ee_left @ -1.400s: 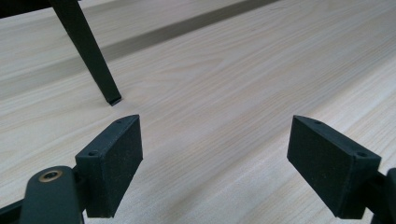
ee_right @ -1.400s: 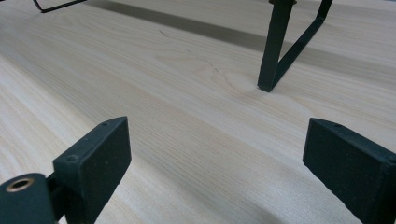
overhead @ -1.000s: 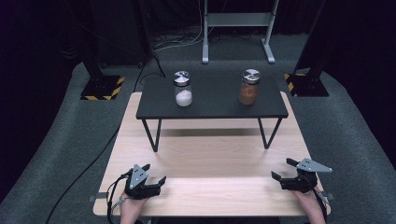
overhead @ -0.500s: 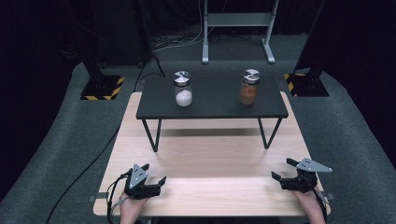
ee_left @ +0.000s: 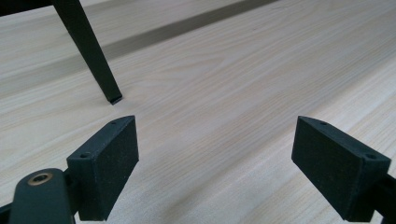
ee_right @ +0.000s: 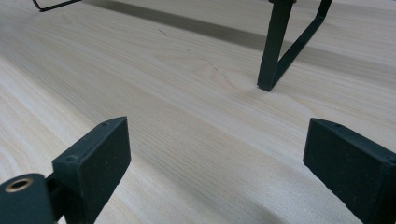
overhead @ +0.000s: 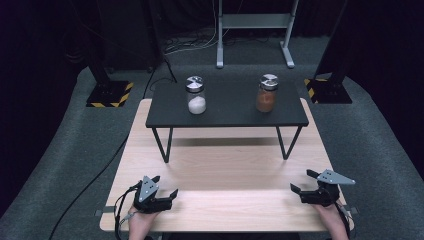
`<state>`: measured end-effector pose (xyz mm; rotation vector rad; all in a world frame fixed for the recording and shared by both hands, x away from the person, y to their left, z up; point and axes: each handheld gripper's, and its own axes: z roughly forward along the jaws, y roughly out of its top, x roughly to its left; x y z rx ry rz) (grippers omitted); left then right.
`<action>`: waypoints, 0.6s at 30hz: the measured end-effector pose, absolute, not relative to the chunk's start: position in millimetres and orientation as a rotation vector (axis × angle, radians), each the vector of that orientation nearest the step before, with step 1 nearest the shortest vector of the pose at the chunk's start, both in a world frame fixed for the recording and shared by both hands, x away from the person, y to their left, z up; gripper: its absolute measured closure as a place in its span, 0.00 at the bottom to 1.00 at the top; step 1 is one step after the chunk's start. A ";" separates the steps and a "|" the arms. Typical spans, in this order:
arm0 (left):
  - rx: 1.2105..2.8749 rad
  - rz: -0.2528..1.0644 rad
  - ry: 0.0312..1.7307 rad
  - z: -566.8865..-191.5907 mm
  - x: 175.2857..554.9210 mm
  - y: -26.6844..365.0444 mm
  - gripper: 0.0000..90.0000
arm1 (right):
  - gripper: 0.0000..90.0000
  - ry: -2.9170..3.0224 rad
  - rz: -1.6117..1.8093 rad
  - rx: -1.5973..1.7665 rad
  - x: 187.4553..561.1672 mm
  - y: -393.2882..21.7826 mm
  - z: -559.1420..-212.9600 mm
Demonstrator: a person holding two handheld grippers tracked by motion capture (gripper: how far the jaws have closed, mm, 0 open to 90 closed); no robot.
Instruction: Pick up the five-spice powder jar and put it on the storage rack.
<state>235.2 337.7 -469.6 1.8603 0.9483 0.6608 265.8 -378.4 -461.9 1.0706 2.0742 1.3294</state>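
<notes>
Both grippers sit low at the near edge of the wooden table (overhead: 225, 165), one at each corner, and neither has anything in it. The left gripper (overhead: 167, 192) rests by the near left corner, a hand (overhead: 140, 222) behind it and its cable looping off the table edge; its jaws have just been opening and now stand wide, with bare wood between the pads (ee_left: 109, 172). From the left gripper view you look along those two black pads across pale grain to one foot of the small black table (ee_left: 88, 51), well ahead. Over on the other side, the right gripper (overhead: 304, 184) lies near the near right corner, grey plate on top, jaws spread wide and empty too. Its own view shows a dark pad (ee_right: 95, 163) at either side and a leg of the black table (ee_right: 275, 42) planted on the wood beyond. That small black table (overhead: 227, 110) stands across the far half of the wooden one. On its top are two jars with metal lids, well apart from each other: the jar of white powder (overhead: 196, 95) to the left, the jar of orange-brown powder (overhead: 266, 93) to the right, both upright. Both jars are far from the grippers.
</notes>
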 end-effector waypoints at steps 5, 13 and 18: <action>1.860 0.659 0.951 -469.6 235.3 337.7 0.16 | 0.07 2.073 1.329 1.073 265.7 -378.3 -461.9; 1.860 0.661 0.950 -469.7 235.2 337.7 0.16 | 0.07 2.071 1.331 1.074 265.4 -378.4 -462.1; 1.860 0.661 0.949 -469.6 235.3 337.8 0.16 | 0.07 2.073 1.331 1.072 265.6 -378.5 -462.0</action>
